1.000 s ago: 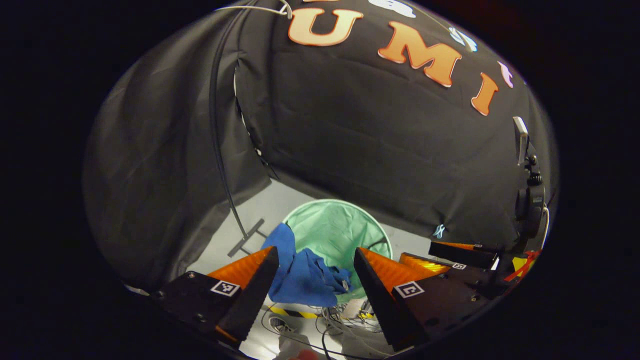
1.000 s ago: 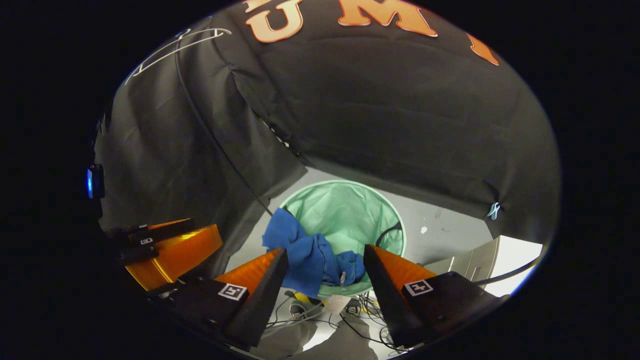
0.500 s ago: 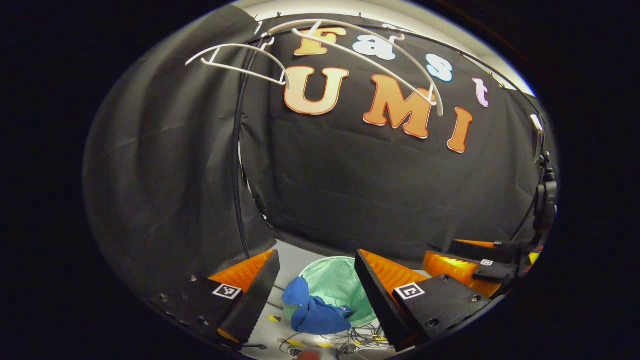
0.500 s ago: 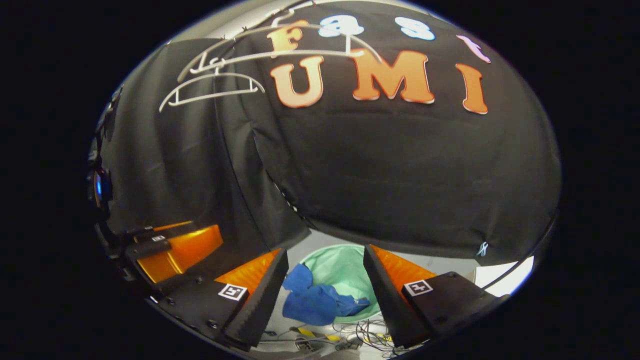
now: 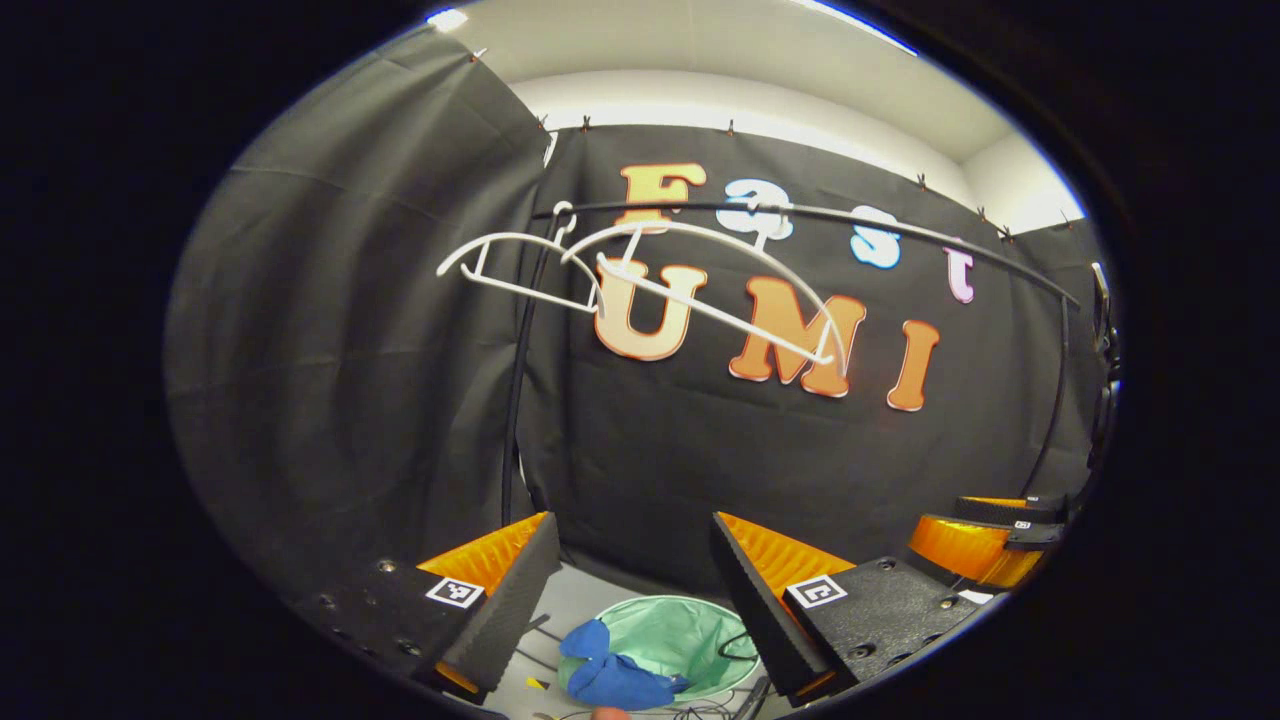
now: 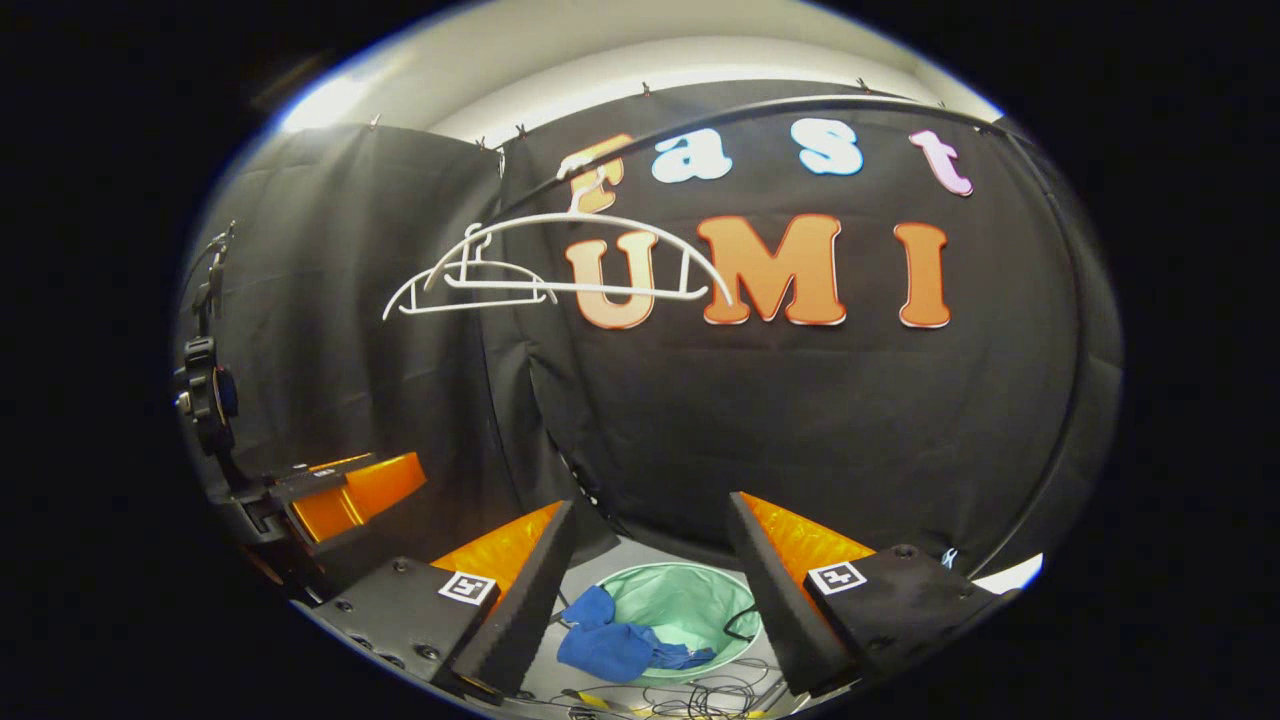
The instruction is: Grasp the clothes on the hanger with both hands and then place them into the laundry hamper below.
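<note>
Both grippers have tilted upward, so the round mint-green mesh laundry hamper [image 5: 668, 640] sits lower in view, blue crumpled cloth [image 6: 612, 646] draped over its rim, while left gripper [image 5: 625, 590] and right gripper [image 6: 648, 590] fingers stay spread, empty.

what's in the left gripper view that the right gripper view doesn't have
Left gripper view: the right gripper sits off at its lower right, open, and the rail runs across to a far post.

Right gripper view: the left gripper sits at its lower left, open, with its camera mount above it.

Both: two bare white hangers on the rail, the green hamper on the floor below, and the blue clothes draped over its near rim, partly hanging outside.
</note>
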Motion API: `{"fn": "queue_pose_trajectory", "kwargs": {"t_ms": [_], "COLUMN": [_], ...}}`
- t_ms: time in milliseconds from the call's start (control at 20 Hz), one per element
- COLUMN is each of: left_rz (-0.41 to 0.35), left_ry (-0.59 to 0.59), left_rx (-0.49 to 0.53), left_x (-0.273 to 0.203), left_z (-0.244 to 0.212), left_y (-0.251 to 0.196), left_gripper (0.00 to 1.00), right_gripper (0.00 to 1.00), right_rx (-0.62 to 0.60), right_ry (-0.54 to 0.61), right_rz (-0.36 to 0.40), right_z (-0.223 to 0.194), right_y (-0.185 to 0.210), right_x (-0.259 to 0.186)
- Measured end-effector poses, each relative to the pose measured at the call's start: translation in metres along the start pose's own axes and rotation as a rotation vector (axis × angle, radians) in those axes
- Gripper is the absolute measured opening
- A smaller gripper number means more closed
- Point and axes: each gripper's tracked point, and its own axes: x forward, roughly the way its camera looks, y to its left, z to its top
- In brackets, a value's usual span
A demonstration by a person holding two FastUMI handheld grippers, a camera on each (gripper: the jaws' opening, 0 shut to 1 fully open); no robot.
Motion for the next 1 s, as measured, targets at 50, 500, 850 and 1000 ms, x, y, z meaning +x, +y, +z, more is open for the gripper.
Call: {"fn": "queue_pose_trajectory", "kwargs": {"t_ms": [50, 500, 850, 1000], "left_rz": [0.009, 0.018, -0.003, 0.001], "left_ry": [-0.021, -0.113, -0.137, -0.148], "left_rx": [0.008, 0.024, -0.004, 0.001], "left_x": [-0.009, -0.067, -0.101, -0.113], "left_z": [0.012, 0.048, 0.055, 0.055], "left_y": [-0.005, -0.052, -0.074, -0.078], "left_gripper": [0.92, 0.92, 0.95, 0.95], "right_gripper": [0.94, 0.89, 0.89, 0.89], "right_rx": [0.001, 0.005, 0.011, 0.007], "right_ry": [-0.019, -0.122, -0.148, -0.151], "right_rz": [-0.001, 0.001, -0.014, -0.009], "right_z": [0.001, 0.017, 0.020, 0.019], "right_y": [-0.004, -0.040, -0.051, -0.049], "right_x": [-0.015, -0.109, -0.150, -0.159]}}
